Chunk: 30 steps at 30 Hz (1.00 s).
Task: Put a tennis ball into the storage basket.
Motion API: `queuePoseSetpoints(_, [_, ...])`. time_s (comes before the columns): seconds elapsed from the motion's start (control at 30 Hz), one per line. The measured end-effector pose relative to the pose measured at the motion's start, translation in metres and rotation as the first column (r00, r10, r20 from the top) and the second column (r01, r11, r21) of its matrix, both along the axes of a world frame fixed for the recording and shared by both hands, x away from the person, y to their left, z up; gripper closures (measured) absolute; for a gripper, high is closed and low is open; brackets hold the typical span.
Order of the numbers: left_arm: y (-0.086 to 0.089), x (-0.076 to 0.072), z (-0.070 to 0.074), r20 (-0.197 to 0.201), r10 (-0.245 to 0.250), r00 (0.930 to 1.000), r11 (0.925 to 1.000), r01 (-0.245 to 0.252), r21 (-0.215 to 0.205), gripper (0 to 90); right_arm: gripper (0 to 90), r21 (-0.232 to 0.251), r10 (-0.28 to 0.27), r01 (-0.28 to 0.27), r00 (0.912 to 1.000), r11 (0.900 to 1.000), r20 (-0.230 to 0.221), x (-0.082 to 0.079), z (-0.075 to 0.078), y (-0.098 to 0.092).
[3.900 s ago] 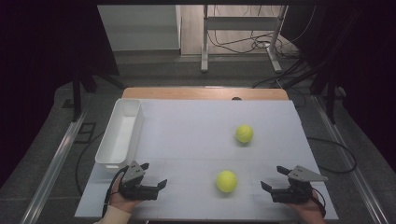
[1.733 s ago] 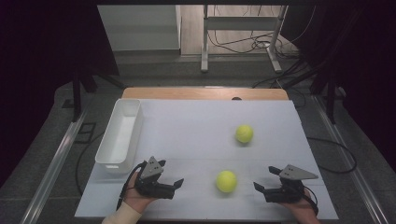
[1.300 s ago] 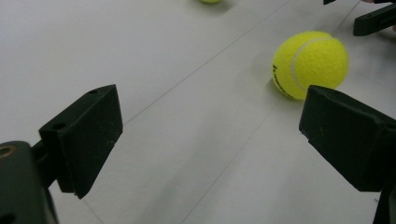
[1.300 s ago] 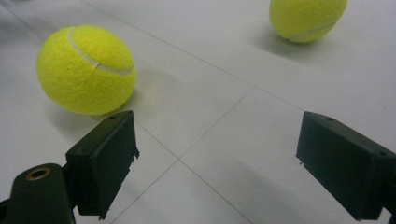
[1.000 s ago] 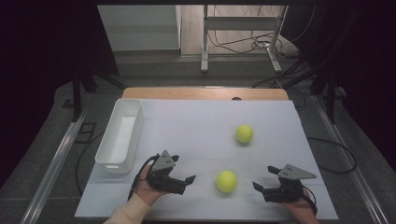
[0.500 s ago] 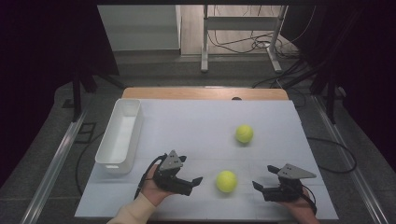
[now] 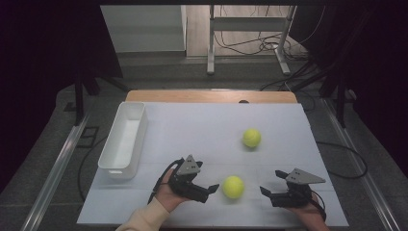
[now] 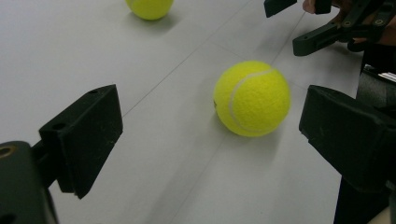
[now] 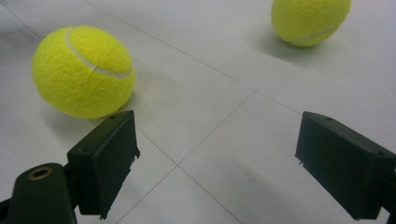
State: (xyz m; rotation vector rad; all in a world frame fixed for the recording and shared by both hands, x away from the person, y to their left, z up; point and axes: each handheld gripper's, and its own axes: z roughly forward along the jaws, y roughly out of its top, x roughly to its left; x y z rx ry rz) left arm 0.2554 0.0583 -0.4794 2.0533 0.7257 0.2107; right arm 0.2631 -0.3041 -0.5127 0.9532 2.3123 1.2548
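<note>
In the high view, a white table top [image 7: 202, 125] fills the middle of the frame. A long white plastic bin [image 7: 123, 139] sits on it at the left side. A fuzzy yellow-green tennis ball [image 7: 233, 186] lies low in the frame, near the middle. A second yellow-green tennis ball [image 7: 251, 137] lies higher up and a bit to the right, well apart from the first one. The black left gripper [image 7: 208, 188] is held in a hand [image 7: 168, 193] at the lower middle, and its jaws are spread apart, with their tips just beside the near ball on its left. The black right gripper [image 7: 267, 193] sits at the lower right with its jaws apart too, near the same ball but not touching it. In the left gripper view, the near ball [image 8: 252, 98] sits right of the middle, on the white top, in front of the two wide-apart black jaws and closer to the right one. The far ball [image 8: 148, 7] peeks in at the top edge, left of the middle. The other gripper [image 8: 327, 23] shows at the upper right corner. In the right gripper view, the two black jaws stand wide apart with bare white table between them. The near ball [image 9: 83, 71] lies at the upper left, just past the left jaw. The far ball [image 9: 309, 19] is at the upper right.
</note>
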Motion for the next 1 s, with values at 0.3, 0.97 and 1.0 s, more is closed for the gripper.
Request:
queuePoseSetpoints(0.3, [-0.011,0.002,0.0,-0.007,-0.03,0.9995,0.9995,0.03,-0.004,7.1,13.3,0.003,-0.002,0.002,1.0,1.0,0.003,0.001,0.0,0.0])
queuePoseSetpoints(0.97, [-0.033,0.004,-0.006,-0.039,-0.072,0.9966,0.9973,0.073,0.011,7.2,13.4,-0.006,0.006,-0.006,1.0,1.0,0.006,0.001,0.001,0.001])
queuePoseSetpoints(1.0, [-0.035,0.005,-0.007,-0.041,-0.076,0.9963,0.997,0.077,0.012,7.2,13.4,-0.005,0.005,-0.005,1.0,1.0,0.007,0.001,0.001,0.001])
